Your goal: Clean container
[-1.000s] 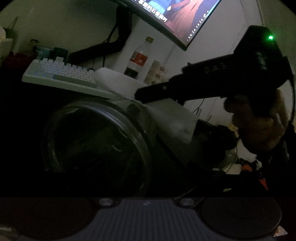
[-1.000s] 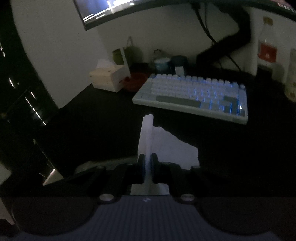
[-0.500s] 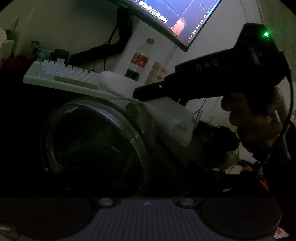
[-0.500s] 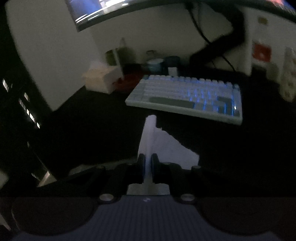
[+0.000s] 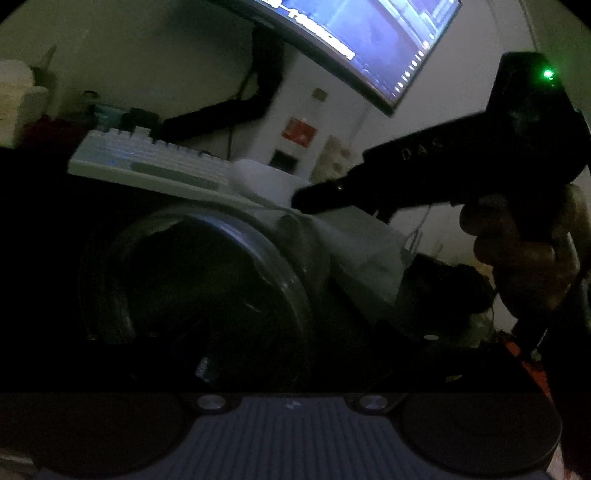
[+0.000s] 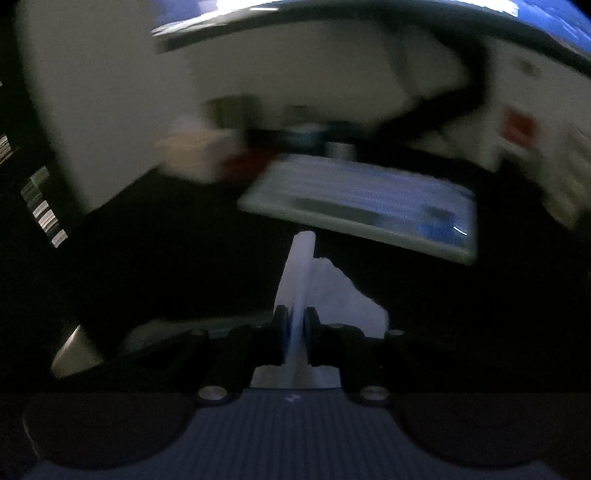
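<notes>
A clear round container (image 5: 291, 284) lies on its side in the left wrist view with its open mouth facing the camera. It stays fixed in front of my left gripper (image 5: 291, 339), which grips it; the fingers are lost in the dark. My right gripper (image 5: 299, 201), held by a hand (image 5: 517, 251), reaches in from the right. It presses a white tissue (image 5: 362, 251) on the container's upper right outer wall. In the right wrist view, the right gripper (image 6: 295, 314) is shut on the folded tissue (image 6: 332, 291).
A white keyboard (image 5: 147, 166) (image 6: 362, 206) lies on the dark desk behind the container. Above it hangs a lit monitor (image 5: 362, 33) on a black arm. A bottle with a red label (image 5: 299, 133) stands by the wall. A pale tissue box (image 6: 192, 147) sits far left.
The right gripper's tip has slid slightly to the right along the container with the tissue still pinched. The right wrist view has swung and blurred. The container keeps its place in the left view.
</notes>
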### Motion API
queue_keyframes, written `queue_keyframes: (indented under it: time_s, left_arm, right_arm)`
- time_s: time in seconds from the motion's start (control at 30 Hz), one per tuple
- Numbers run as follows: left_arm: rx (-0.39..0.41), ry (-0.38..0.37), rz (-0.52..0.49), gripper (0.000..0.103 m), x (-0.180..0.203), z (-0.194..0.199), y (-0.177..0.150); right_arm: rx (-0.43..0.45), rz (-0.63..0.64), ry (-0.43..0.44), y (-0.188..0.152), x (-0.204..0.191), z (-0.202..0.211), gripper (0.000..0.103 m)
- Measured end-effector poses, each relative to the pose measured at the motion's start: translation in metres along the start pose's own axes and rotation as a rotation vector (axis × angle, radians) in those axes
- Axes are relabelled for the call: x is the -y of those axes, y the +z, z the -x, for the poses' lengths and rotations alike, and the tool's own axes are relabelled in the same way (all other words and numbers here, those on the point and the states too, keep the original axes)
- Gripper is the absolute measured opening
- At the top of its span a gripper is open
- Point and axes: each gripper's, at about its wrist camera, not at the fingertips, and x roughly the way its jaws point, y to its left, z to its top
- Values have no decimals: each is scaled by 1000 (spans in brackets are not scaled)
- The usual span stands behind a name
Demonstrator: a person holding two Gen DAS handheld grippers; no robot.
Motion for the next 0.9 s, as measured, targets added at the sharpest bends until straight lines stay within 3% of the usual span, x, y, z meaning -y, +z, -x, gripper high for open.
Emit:
queue_keyframes:
  time_s: [0.1,0.17,0.23,0.4,0.5,0.6,0.73,0.8,0.9]
  left_arm:
    - [18,40,-5,96,-1,0,-1]
    - [27,53,-13,96,-3,2,-2]
    - [37,46,0,96,-6,3,-2]
    - [59,61,17,96,-8,7,-5]
    - [69,77,7,96,-6,8,-8]
    - [72,65,18,96,-7,9,-10]
    - [71,53,26,96,-3,9,-15]
    - [69,54,20,96,3,8,-19]
    - [66,54,2,96,12,7,-24]
  right_arm:
    - [5,88,168,-7,-25,2,11]
    - [16,179,210,-14,-45,7,11]
    - [26,205,196,-14,-52,4,11]
    - [61,68,73,8,-21,-20,11]
    - [75,29,114,12,-15,-30,11]
    - [80,125,248,2,-36,-20,11]
    - [102,190,197,-2,-41,-17,11]
    - [111,132,95,1,-26,-21,11]
    - [110,36,72,3,-11,-22,11]
